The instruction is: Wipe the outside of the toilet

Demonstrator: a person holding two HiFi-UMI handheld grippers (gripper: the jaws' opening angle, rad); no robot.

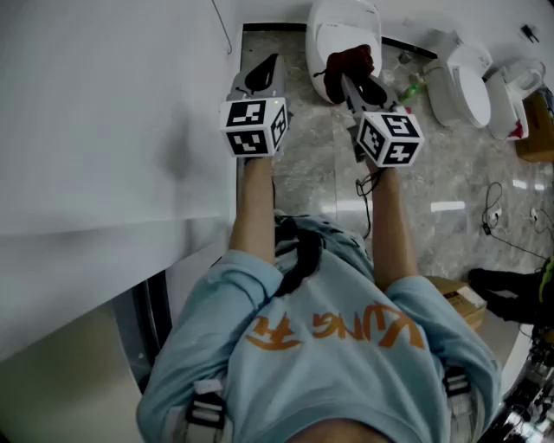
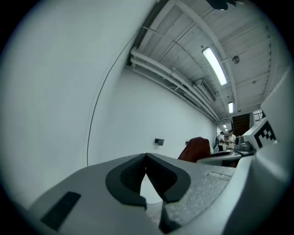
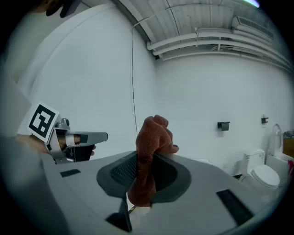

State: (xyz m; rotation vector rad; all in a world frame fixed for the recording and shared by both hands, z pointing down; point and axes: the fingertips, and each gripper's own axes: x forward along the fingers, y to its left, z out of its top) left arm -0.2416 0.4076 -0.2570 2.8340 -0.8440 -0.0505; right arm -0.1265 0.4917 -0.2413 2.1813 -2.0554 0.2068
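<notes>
3 toilets on the floor (image 1: 312, 173): main toilet (image 1: 342, 26) ahead, 2nd toilet (image 1: 467, 86) and 3rd toilet (image 1: 518, 82) to its R. 2 grippers near main toilet. R gripper (image 1: 353, 85) fingers clamp 1 red-brown cloth (image 1: 351, 59) over its near end. L gripper (image 1: 264, 69) is just L of it, fingers closed tip to tip, nothing between.

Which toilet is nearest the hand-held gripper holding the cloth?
The leftmost toilet, just beyond the right hand-held gripper and its red cloth; the others stand farther right.

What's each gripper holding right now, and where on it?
Right gripper: reddish-brown terry cloth, jaws pinching its middle, bunched end poking out above. Left gripper: jaws shut, nothing held.
</notes>
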